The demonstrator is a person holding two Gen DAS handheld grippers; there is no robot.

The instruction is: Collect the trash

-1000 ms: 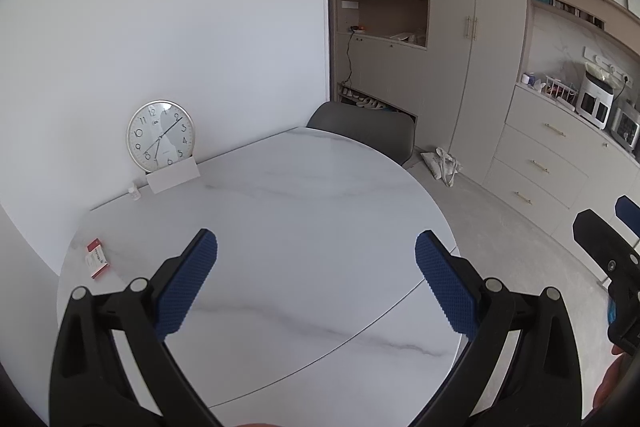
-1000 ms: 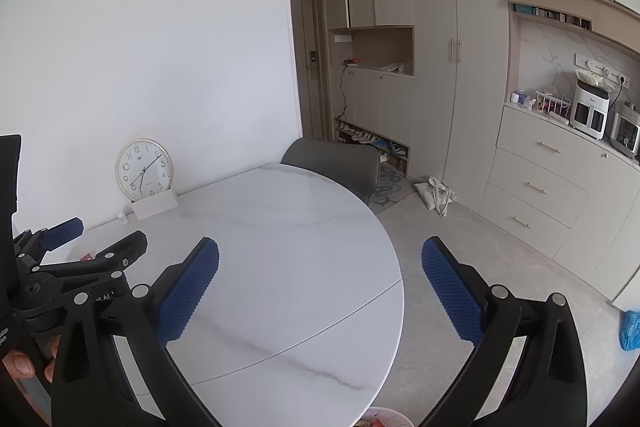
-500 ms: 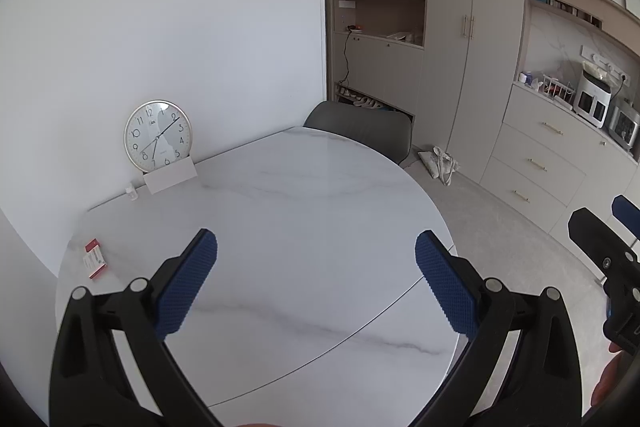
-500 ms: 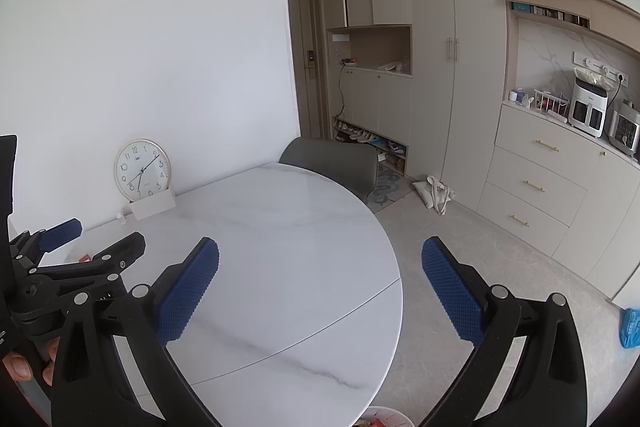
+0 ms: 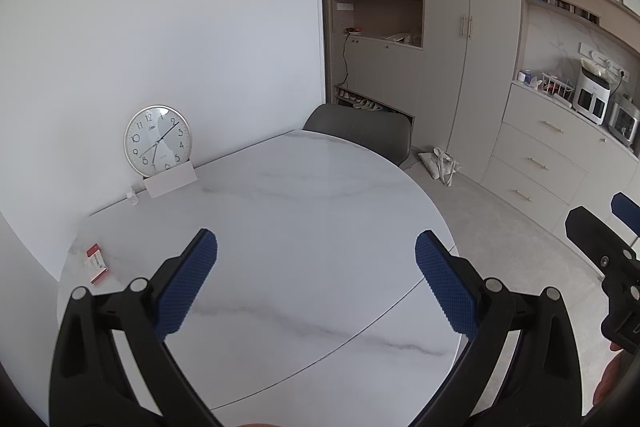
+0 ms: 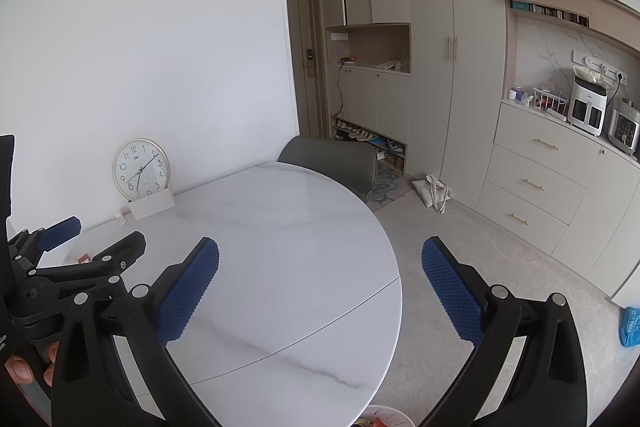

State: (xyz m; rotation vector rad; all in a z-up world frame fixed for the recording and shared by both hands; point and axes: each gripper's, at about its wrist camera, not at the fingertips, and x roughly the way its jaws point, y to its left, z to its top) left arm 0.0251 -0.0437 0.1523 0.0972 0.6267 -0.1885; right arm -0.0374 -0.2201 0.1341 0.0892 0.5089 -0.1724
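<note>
Bright little dining nook here, with a round white marble-look table pushed against a plain white wall and tall beige cabinets running along the far side. The tabletop is glossy with thin grey veins and one seam line crossing it. Both grippers are hovering above it with nothing between their jaws, and both are spread wide: the left gripper and the right gripper are each showing two black arms tipped with dimpled blue rubber pads. The left wrist view is giving the clear look at the trash, a small flat red and white box lying on the table well off to the left of the left jaw, near the table's edge. In the right wrist view only a sliver of red is peeking out behind the left gripper's black frame. That view is showing things the left one isn't: the rim of a white bin poking up at the bottom below the jaws, with bits of something colourful inside, and a crumpled blue bag on the floor far right. Both views are catching the round gold-rimmed clock leaning on the wall with a white card propped in front, and a grey chair tucked in beyond the jaws.
</note>
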